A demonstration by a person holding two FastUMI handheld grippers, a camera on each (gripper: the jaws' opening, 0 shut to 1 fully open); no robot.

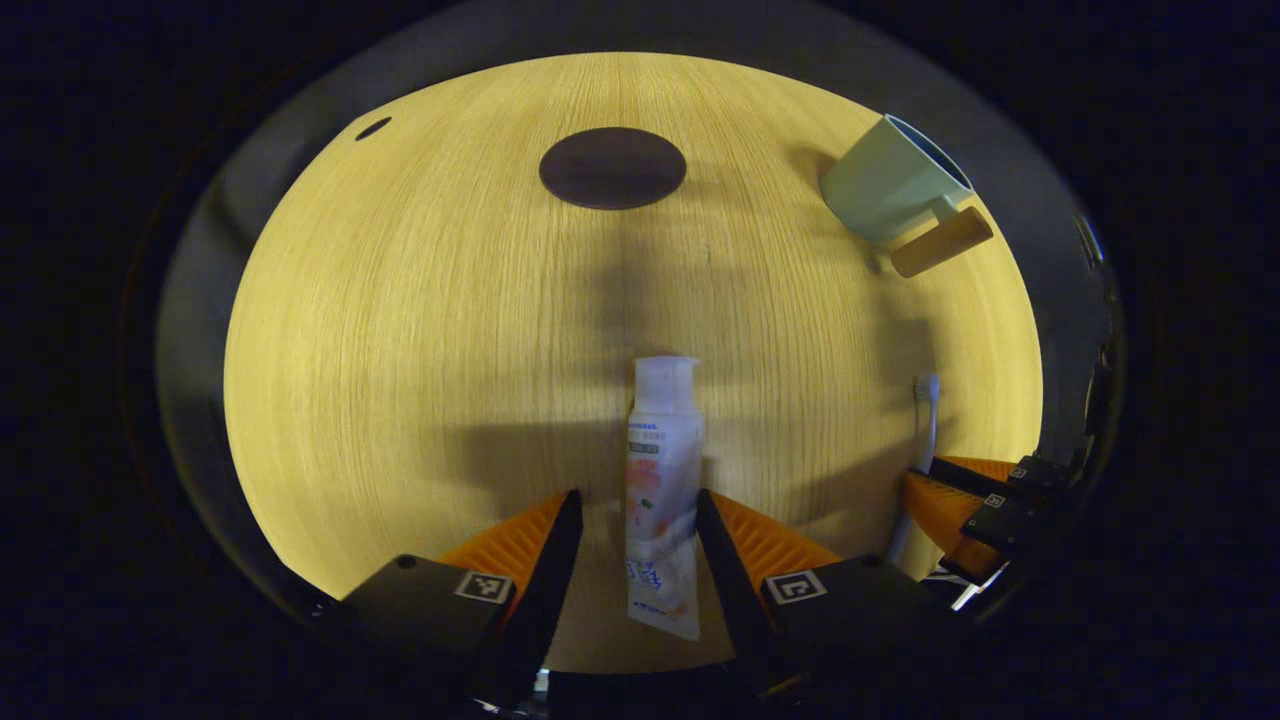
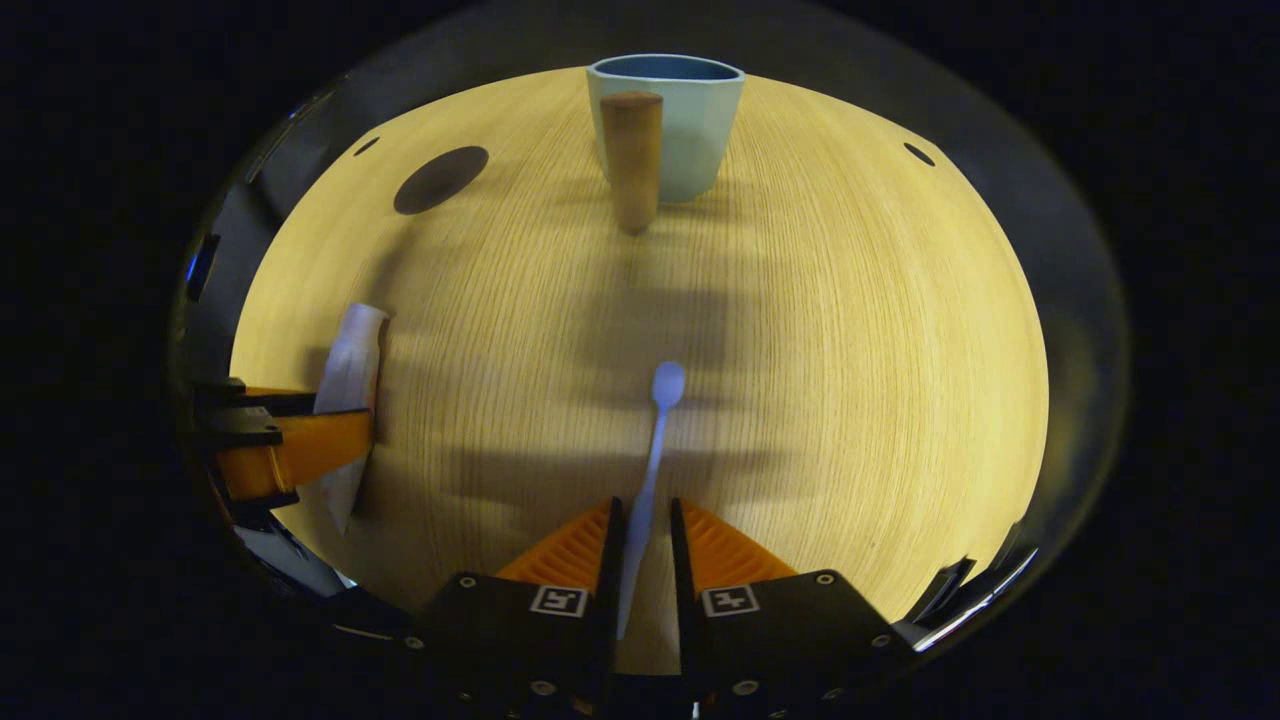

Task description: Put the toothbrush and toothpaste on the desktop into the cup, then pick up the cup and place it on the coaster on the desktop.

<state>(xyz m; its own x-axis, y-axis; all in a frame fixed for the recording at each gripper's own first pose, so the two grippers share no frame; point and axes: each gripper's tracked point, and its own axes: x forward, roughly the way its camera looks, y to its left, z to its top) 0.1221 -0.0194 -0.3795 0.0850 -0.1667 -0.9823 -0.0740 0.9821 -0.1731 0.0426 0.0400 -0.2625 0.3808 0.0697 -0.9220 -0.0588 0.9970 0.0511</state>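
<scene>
The toothpaste tube [image 1: 662,450] lies flat on the wooden desktop [image 1: 400,300], cap pointing away. My left gripper [image 1: 637,495] is open and straddles its lower half; one finger touches the tube and a gap shows at the other. The white toothbrush [image 2: 660,400] lies head-away between the fingers of my right gripper [image 2: 641,505], which stand narrowly open with slim gaps on both sides. The pale green cup [image 2: 690,130] with a wooden handle [image 2: 633,160] stands upright far ahead. The dark round coaster [image 1: 612,167] lies at the far side.
In the left gripper view the cup [image 1: 885,185] is at the far right and the right gripper [image 1: 950,500] sits by the toothbrush [image 1: 928,400]. In the right gripper view the left gripper [image 2: 300,445], toothpaste [image 2: 350,370] and coaster [image 2: 440,178] are at left. Small holes [image 2: 918,153] mark the desktop corners.
</scene>
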